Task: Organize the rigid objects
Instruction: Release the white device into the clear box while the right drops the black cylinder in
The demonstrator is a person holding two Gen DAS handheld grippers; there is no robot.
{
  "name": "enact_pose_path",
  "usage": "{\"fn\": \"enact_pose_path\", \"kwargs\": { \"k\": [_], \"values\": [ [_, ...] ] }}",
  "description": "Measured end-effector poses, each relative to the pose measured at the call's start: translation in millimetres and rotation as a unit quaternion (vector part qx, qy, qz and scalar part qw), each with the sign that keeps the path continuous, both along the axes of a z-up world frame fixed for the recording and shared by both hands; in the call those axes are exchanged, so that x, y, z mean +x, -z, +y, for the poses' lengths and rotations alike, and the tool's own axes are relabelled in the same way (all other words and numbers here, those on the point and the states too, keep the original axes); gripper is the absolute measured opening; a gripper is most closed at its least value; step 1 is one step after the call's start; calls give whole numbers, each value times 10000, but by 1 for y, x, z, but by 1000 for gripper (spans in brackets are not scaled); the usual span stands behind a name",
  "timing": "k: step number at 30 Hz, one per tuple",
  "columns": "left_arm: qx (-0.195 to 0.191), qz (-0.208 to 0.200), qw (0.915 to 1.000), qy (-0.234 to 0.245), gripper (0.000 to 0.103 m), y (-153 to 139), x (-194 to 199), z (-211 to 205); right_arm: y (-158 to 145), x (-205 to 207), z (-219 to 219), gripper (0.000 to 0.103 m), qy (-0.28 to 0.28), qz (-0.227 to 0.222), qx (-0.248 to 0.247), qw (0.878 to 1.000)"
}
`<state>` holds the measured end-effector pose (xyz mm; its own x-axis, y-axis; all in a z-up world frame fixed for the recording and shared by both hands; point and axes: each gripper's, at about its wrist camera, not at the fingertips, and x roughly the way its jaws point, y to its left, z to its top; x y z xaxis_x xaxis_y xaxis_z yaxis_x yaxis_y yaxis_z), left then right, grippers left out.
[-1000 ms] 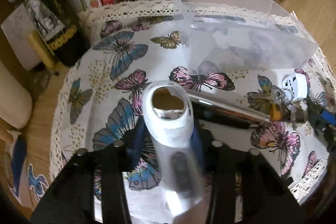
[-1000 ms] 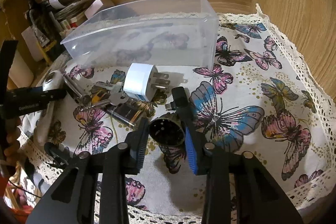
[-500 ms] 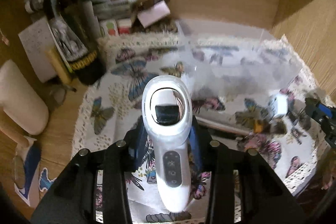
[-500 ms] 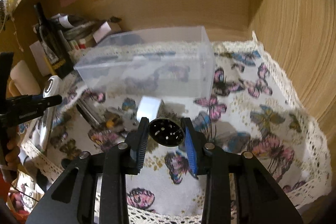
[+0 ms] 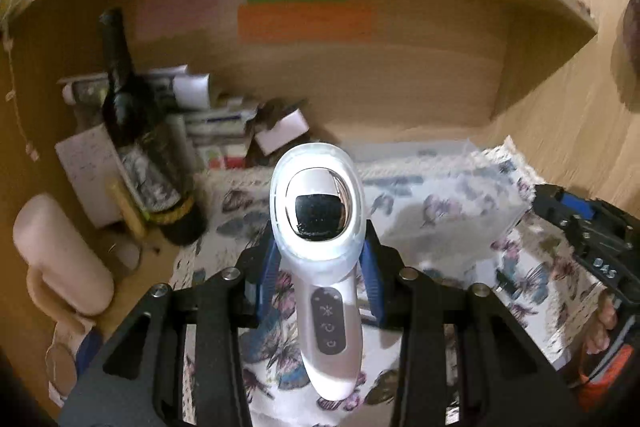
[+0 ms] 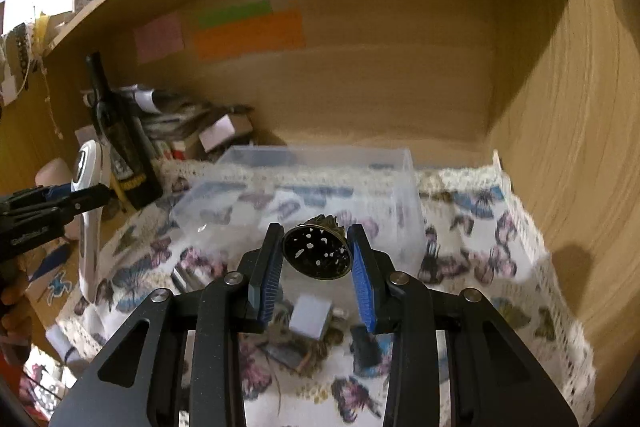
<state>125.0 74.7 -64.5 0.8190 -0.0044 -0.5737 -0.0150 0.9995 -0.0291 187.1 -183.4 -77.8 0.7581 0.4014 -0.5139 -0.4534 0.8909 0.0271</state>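
White handheld device (image 5: 320, 255) clamped in left gripper (image 5: 320, 281), jaws closed on its neck, raised above butterfly cloth (image 6: 472, 239); right gripper (image 6: 316, 267) jaws pinch dark perforated bell (image 6: 318, 251), held in air near clear plastic box (image 6: 304, 187)

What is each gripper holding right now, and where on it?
Left gripper: white handheld device, gripped just below its head. Right gripper: dark perforated metal bell, gripped across its rim.

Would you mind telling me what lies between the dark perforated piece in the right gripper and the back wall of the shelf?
In the right wrist view, the clear plastic bin sits between the perforated piece and the back wall.
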Motion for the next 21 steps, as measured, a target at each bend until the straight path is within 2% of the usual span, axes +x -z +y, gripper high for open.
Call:
{"fn": "enact_pose_path", "kwargs": {
  "k": [9, 17, 21],
  "values": [
    [24, -59, 9998, 182, 38, -16, 44, -10, -20, 24, 5, 30, 117, -235, 41, 9996],
    [78, -125, 9997, 193, 38, -21, 90, -17, -8, 58, 7, 30, 259, 83, -37, 9996],
    [45, 1, 9998, 219, 38, -16, 113, -19, 4, 75, 9, 30, 310, 320, -100, 9990]
  ]
}}
